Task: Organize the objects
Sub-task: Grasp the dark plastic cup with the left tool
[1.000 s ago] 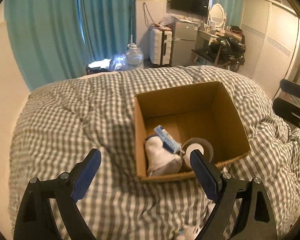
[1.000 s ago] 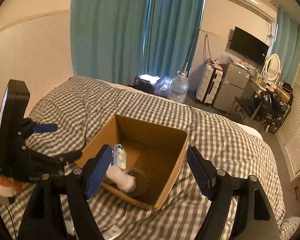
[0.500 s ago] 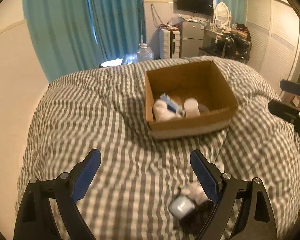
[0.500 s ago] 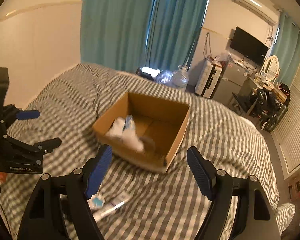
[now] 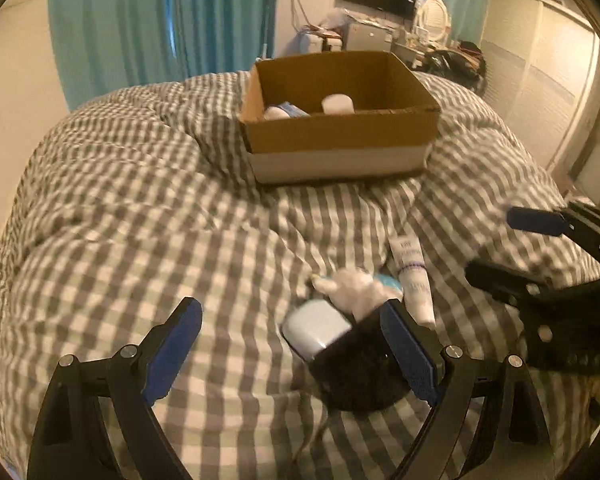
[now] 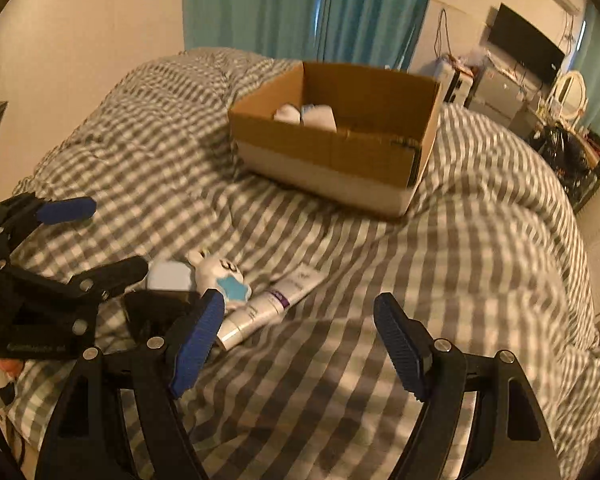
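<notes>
both grippers hang over a grey checked duvet [image 5: 148, 216], fingers spread apart with nothing between them: the left gripper [image 5: 296, 348] and the right gripper [image 6: 300, 344]. a cardboard box [image 5: 340, 136] sits farther back on the duvet with a few white and blue items inside. near the grippers lie a white tube [image 6: 268, 308], a small white plush toy [image 6: 220, 276], a pale blue case [image 5: 316, 328] and a black object [image 5: 360, 372], clustered close together.

Both tools [image 5: 296, 346] [image 6: 300, 344] agape (nothing held)
</notes>
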`<state>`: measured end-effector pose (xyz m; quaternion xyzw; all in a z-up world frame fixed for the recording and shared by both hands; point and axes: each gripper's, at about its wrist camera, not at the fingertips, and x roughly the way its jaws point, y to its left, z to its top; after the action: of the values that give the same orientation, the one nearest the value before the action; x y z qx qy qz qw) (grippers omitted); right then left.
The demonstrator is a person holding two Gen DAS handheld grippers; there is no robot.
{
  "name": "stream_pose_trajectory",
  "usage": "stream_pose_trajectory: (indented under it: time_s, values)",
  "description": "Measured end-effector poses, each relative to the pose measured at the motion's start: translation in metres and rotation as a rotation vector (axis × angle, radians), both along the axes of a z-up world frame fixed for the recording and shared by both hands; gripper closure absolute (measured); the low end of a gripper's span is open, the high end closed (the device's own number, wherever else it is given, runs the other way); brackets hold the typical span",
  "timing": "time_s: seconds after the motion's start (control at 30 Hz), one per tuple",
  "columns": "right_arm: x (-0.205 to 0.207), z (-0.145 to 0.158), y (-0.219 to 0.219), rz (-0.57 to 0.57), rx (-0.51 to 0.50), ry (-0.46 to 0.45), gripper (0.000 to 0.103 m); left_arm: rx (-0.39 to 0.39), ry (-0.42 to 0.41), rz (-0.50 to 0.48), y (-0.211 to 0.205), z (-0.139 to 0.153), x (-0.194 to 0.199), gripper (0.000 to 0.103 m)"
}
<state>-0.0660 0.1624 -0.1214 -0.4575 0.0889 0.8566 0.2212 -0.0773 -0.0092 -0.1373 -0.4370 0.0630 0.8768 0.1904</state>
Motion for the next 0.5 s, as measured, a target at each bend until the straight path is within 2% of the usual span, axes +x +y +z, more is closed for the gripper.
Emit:
stream_pose_trajectory:
  time_s: [0.1, 0.2, 0.43, 0.5]
  values:
    - [0.001, -0.004, 0.006, -0.023, -0.015, 0.006, 0.026, 0.018, -0.022, -0.070, 0.006, -0.003, 0.006, 0.010]
    - [0.001, -0.006, 0.008, -0.046, -0.003, 0.004, 0.026, -0.005, -0.032, -0.117, 0.016, -0.008, 0.011, 0.010]
    - [0.000, -0.003, 0.009, -0.063, 0.005, 0.004, 0.026, -0.045, -0.122, -0.249, 0.040, -0.031, 0.022, 0.010]
    - [0.001, -0.002, 0.011, -0.066, 0.001, 0.009, 0.026, -0.073, -0.137, -0.257, 0.045, -0.038, 0.022, 0.014]
